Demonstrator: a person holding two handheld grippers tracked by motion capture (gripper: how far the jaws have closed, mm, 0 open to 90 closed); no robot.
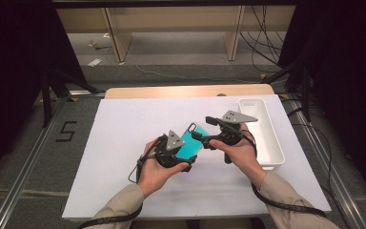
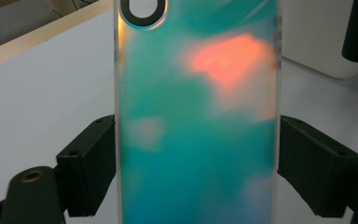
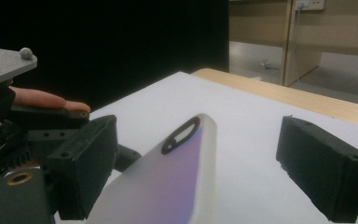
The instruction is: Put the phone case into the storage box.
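The left gripper (image 1: 180, 151) clamps the teal phone case (image 1: 189, 141) by its long edges above the table (image 1: 114, 143), while the right gripper (image 1: 204, 137) straddles its camera end, jaws unclenched, and should square up before pinching.

Both forearms wear light khaki sleeves (image 1: 124, 205) that end at the wrist. Each hand carries a black gripper: the left gripper (image 1: 187, 155) and the right gripper (image 1: 201, 136) each bear a grey three-cornered plate on top. A black ribbed cable (image 1: 279, 204) trails from each. The jaws are blocky black pads with small screw holes, beside a brass-ringed hole.
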